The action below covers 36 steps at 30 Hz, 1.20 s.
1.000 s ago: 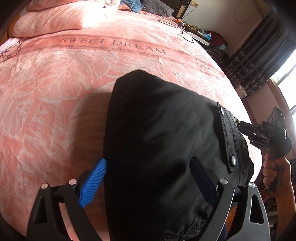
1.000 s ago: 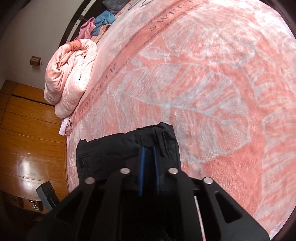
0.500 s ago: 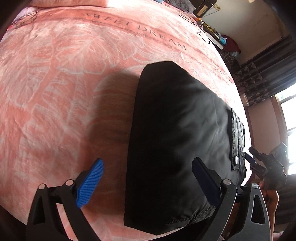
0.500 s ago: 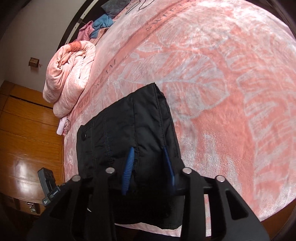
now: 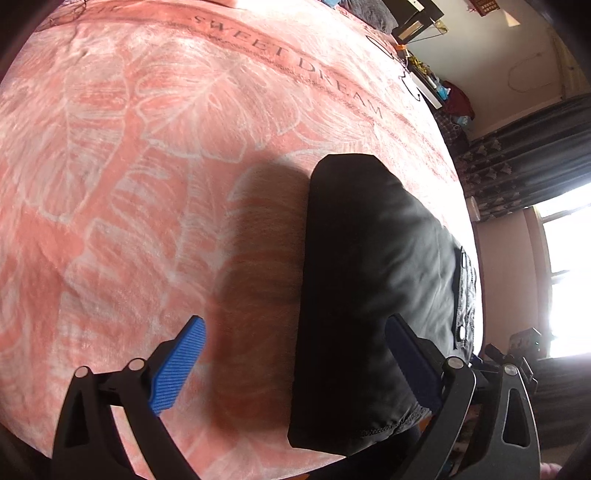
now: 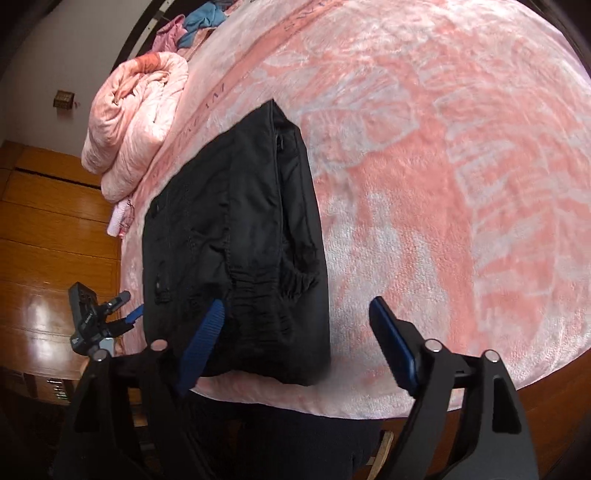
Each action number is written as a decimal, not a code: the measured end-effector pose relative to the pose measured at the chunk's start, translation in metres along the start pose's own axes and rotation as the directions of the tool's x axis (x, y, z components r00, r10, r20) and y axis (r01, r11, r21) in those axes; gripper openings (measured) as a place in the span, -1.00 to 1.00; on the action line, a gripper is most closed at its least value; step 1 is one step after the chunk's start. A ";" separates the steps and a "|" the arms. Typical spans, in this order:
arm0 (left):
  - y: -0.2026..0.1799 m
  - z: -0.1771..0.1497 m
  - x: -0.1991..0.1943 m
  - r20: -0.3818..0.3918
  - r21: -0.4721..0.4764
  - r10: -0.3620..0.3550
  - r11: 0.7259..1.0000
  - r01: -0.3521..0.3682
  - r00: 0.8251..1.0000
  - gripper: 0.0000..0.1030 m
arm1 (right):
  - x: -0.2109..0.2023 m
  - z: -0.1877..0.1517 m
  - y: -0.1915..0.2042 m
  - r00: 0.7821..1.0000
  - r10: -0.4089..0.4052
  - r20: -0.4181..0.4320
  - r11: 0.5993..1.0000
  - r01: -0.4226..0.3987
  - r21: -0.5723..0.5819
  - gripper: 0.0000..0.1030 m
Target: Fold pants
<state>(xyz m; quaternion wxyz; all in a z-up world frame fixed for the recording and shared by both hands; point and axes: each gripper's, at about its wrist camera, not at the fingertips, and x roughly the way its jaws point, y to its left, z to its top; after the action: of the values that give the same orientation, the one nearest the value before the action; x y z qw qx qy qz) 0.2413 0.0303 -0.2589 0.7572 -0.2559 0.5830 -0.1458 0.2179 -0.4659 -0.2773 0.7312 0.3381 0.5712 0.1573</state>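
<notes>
The black pants lie folded into a compact rectangle on the pink blanket near the bed's front edge. In the right wrist view the pants show their elastic waistband toward me. My left gripper is open and empty, raised above the pants' left edge. My right gripper is open and empty, above the waistband end. The left gripper also shows in the right wrist view, off the bed's left side. The right gripper shows small in the left wrist view.
The pink leaf-print blanket reads "SWEET DREAM". A rolled pink duvet lies at the head of the bed, with loose clothes beyond. A wooden wardrobe stands left. Dark curtains and a bright window are at right.
My right gripper opened and let go of the pants, then drew back. My left gripper rose and pulled back. The pants now rest flat on the bed.
</notes>
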 end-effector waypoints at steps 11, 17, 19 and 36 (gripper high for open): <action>0.007 0.036 0.052 -0.181 -0.037 -0.236 0.972 0.233 0.955 0.92 | 0.021 0.042 -0.044 0.974 0.179 -0.139 0.977 -0.159 0.143 0.94; 0.003 0.036 0.080 -0.267 -0.051 -0.338 0.940 0.337 0.903 0.92 | 0.046 0.049 -0.039 0.957 0.229 -0.177 0.967 -0.203 0.157 0.95; 0.002 0.036 0.088 -0.281 -0.056 -0.352 0.935 0.351 0.893 0.92 | 0.053 0.051 -0.034 0.954 0.232 -0.189 0.967 -0.204 0.155 0.96; -0.016 0.040 0.133 -0.304 -0.158 -0.426 0.905 0.396 0.852 0.81 | 0.091 0.047 0.002 0.931 0.249 -0.267 0.968 -0.238 0.072 0.96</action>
<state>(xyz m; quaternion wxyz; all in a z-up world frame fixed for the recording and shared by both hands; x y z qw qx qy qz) 0.3179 -0.0429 -0.3500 0.5873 -0.3800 0.6395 -0.3189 0.2897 -0.4230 -0.3362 0.6134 0.3954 0.6233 0.2809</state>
